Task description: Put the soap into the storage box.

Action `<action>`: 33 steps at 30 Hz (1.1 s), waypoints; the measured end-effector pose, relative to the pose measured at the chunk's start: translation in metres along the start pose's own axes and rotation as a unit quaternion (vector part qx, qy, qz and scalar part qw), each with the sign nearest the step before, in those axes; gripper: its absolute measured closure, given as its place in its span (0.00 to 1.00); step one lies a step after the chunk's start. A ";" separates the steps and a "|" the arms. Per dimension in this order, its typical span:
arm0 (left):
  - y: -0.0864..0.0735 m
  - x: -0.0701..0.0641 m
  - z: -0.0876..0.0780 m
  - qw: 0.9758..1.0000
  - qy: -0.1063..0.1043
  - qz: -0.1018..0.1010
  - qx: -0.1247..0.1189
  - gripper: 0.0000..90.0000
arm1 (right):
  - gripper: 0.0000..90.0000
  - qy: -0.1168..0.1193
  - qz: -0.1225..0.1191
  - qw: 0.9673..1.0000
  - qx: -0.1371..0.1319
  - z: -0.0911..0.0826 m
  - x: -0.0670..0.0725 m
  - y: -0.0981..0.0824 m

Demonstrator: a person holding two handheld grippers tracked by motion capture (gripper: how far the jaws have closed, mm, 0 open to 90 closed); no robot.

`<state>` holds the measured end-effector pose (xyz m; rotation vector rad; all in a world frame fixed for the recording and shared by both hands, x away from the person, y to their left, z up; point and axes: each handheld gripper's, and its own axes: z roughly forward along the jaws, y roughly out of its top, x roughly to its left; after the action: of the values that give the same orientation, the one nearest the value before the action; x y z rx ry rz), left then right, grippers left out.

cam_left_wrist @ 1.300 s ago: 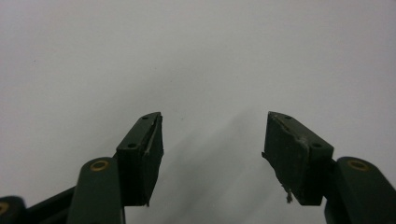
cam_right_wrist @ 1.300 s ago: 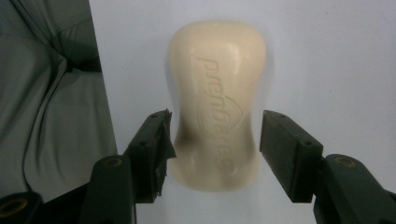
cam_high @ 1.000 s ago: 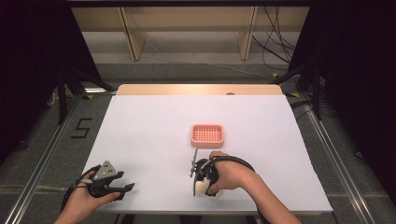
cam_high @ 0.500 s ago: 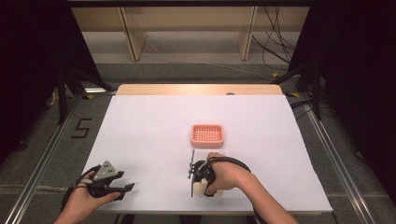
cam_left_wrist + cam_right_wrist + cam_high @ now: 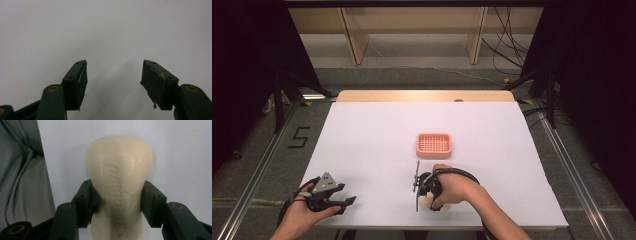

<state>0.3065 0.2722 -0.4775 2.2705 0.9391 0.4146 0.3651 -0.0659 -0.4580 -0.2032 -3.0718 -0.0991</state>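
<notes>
Right gripper [image 5: 117, 202] jaws, just closing, now clamp the soap [image 5: 119, 170] mid-bar; squeeze squarely before lifting toward the dish [image 5: 433, 145], upper centre; left gripper [image 5: 115, 82] gapes idle.

Tray [image 5: 433, 145] mid-table [image 5: 362, 130] — soap [image 5: 119, 185] just before it.

I see a white surface [image 5: 362, 140] on grey floor [image 5: 257, 165], pale wood shelving [image 5: 412, 30] behind, black curtains [image 5: 242, 60] both sides, cables [image 5: 507, 50] back right.
</notes>
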 end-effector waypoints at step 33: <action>-0.001 -0.002 0.002 1.000 0.003 -0.018 -0.013 0.41 | 0.56 0.011 0.016 0.995 -0.094 -0.016 0.000 -0.028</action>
<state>0.3062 0.2702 -0.4798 2.2271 0.9701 0.4153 0.3619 -0.0946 -0.4442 -0.2596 -3.0333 -0.3860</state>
